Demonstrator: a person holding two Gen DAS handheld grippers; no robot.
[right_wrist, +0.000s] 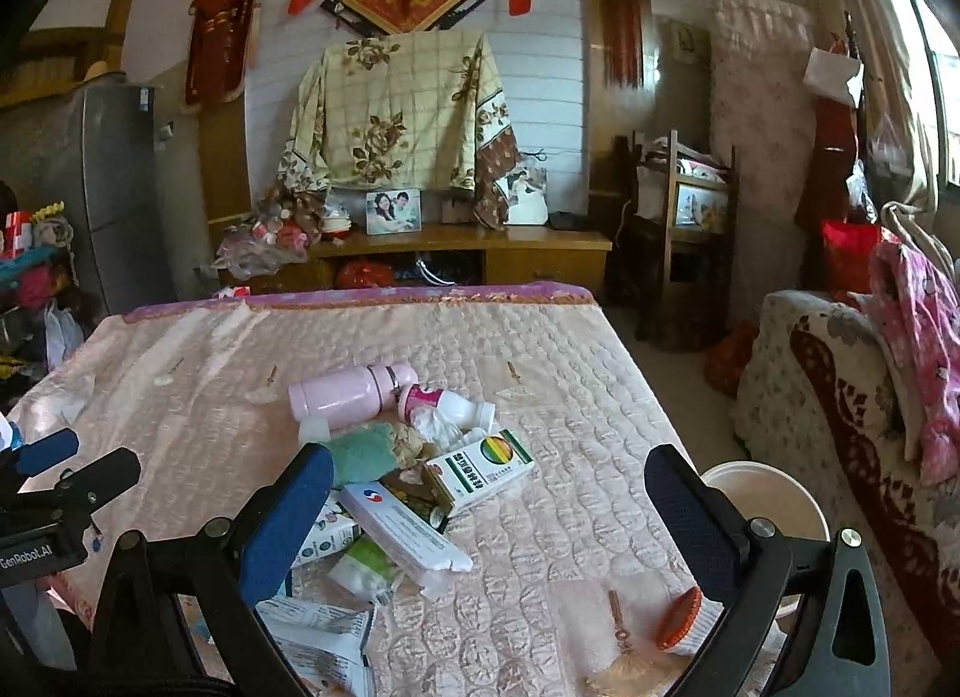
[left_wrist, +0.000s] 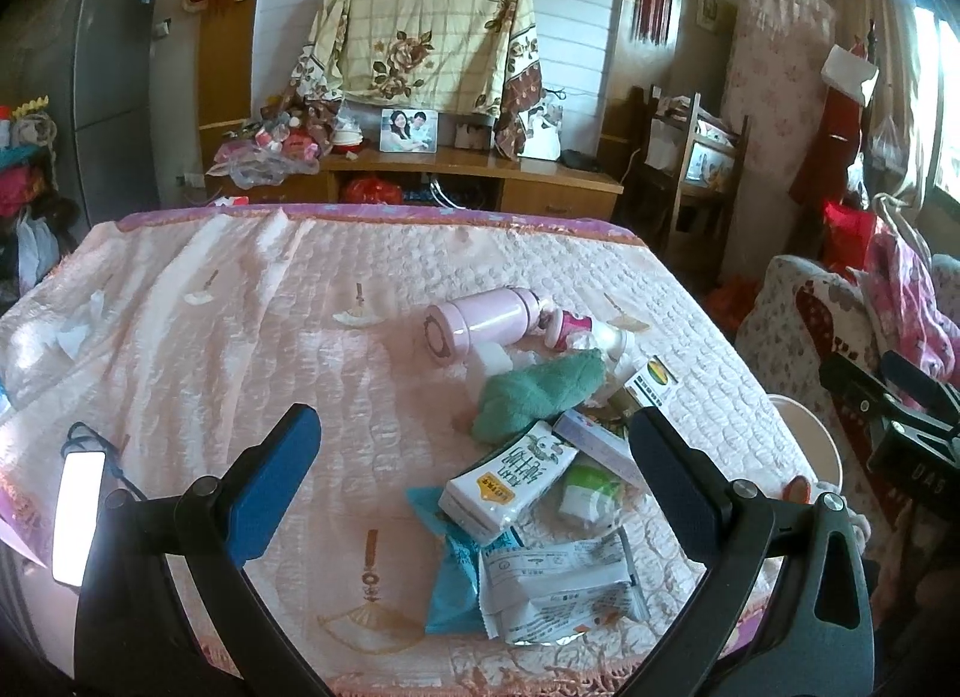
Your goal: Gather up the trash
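Both grippers, left gripper (left_wrist: 474, 469) and right gripper (right_wrist: 489, 502), hover over the pink quilted bed (left_wrist: 240, 337) with fingers spread wide, holding nothing. Trash sits in one pile on the right-centre of the bed. Nearest: crumpled white printed plastic wrapper (left_wrist: 558, 583) on a teal foil packet (left_wrist: 450, 571); light, floppy, slick, so pinch a raised edge or fold, not the flat face. Behind it, white milk carton with green print (left_wrist: 510, 475); probably empty and light, crushable, grip across the narrow sides. Long white cardboard box (right_wrist: 408, 529) and white medicine box with rainbow logo (right_wrist: 480, 469): stiff, easy across the short width. Green fuzzy cloth (left_wrist: 534, 391) is soft, likely not trash. Farther, pink metal flask (left_wrist: 480, 319) lying down, rounded, would roll; likely not trash. Round white bin (right_wrist: 762, 499) stands beside the bed's right edge.
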